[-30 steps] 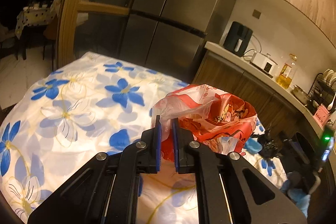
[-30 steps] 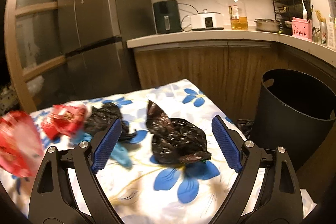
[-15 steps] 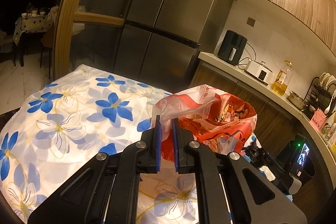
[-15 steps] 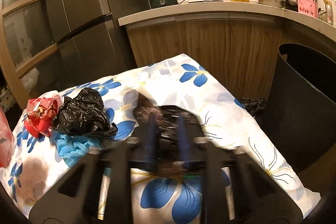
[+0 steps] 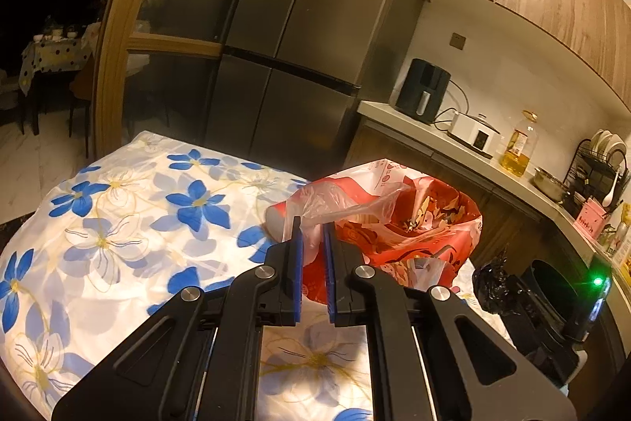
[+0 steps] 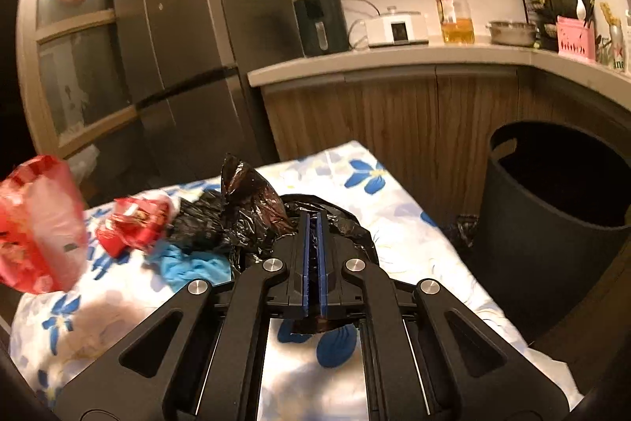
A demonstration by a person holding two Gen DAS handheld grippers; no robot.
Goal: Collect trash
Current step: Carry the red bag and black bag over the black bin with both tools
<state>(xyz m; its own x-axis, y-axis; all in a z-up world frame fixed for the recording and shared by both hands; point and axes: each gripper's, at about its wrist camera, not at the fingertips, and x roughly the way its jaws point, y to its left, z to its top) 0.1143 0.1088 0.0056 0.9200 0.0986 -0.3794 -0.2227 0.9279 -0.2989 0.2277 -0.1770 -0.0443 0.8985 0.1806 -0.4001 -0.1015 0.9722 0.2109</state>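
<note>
My left gripper is shut on the rim of a red and white plastic bag and holds it up above the table. The same bag shows at the left of the right wrist view. My right gripper is shut on a crumpled black plastic bag and holds it just above the table. A second black bag, a red wrapper and a blue rag lie on the table to the left of it.
The table has a white cloth with blue flowers. A black bin stands right of the table, with black plastic on the floor beside it. A fridge and a wooden counter stand behind.
My right gripper went from wide open to shut on the black bag and has lifted it. My left gripper has raised the red bag a little.
</note>
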